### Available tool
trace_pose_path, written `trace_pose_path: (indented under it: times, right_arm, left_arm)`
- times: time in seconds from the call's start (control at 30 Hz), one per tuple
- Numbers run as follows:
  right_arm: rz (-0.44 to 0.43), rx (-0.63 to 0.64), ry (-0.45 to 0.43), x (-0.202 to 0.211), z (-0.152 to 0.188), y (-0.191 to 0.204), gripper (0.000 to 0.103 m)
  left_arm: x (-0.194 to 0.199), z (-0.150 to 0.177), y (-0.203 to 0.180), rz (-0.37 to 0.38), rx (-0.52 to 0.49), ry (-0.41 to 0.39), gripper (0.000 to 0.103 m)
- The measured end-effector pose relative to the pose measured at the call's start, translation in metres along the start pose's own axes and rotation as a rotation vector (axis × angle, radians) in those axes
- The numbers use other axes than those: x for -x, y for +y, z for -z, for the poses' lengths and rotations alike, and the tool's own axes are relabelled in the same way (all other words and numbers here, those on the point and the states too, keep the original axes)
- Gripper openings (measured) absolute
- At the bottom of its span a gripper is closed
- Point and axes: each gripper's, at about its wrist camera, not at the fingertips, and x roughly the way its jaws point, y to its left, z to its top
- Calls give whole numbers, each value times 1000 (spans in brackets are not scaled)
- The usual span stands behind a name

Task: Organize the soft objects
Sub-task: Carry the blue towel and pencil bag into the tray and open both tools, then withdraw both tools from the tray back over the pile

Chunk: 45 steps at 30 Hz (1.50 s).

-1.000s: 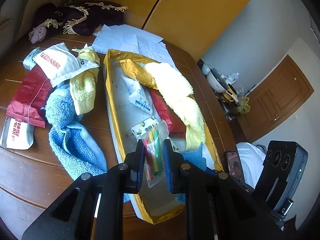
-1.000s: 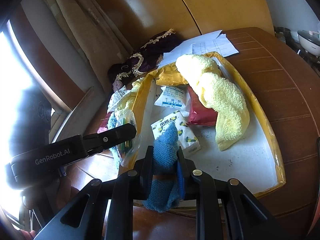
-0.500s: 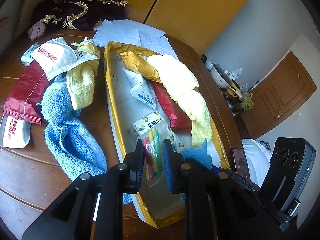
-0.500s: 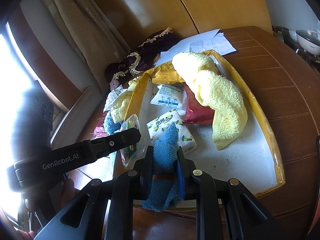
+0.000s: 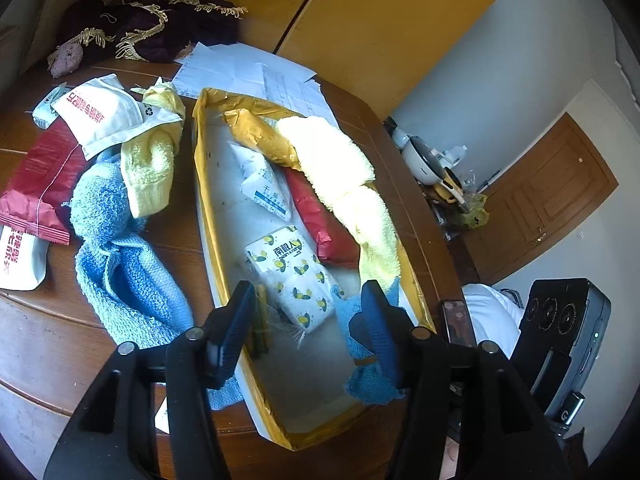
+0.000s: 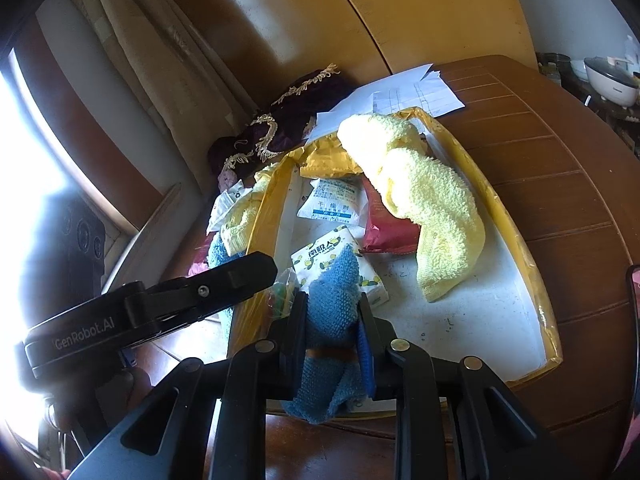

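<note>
From the left wrist camera, the left gripper hangs over the near end of the gold-edged tray with its jaws spread wide and nothing between them. A clear bag of coloured sticks lies inside the tray against its left wall, just beside the left finger. A lemon-print tissue pack sits in the tray's middle, with a red packet and a long yellow towel along the tray's right side and a white sachet farther in. Left of the tray, on the wooden table, lie a blue towel, a small yellow cloth and several red and white packets. From the right wrist camera, the right gripper is clamped on a small blue cloth, held above the tray's near edge, in front of the tissue pack. The left gripper's arm reaches in from the tray's left side, above the bag of sticks.
</note>
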Motion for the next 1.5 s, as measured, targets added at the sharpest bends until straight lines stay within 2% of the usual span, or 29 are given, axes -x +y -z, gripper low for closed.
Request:
trace_pose_path:
  times: [0.33, 0.67, 0.77, 0.87, 0.97, 1.07, 1.17, 1.5]
  right_arm:
    - [-13, -14, -58, 14, -1, 2, 54]
    - [-5, 1, -70, 20, 1, 10, 58]
    - [-27, -3, -93, 26, 2, 12, 58]
    - [27, 20, -82, 23, 2, 17, 58]
    - [-2, -3, -68, 21, 2, 16, 58]
    - [4, -2, -87, 23, 2, 20, 58]
    - [-27, 2, -102, 26, 2, 25, 58]
    - [-58, 79, -68, 10, 2, 56, 58]
  left_arm:
    - [8, 1, 5, 26, 40, -25, 57]
    - [16, 3, 9, 34, 63, -36, 57]
    - [20, 4, 12, 37, 78, -45, 57]
    - [24, 4, 17, 41, 93, -54, 57]
    - [28, 5, 21, 47, 105, -60, 57]
    - [33, 6, 26, 49, 116, -68, 57]
    - [37, 6, 32, 52, 126, -73, 57]
    - [59, 6, 59, 25, 171, -143, 57]
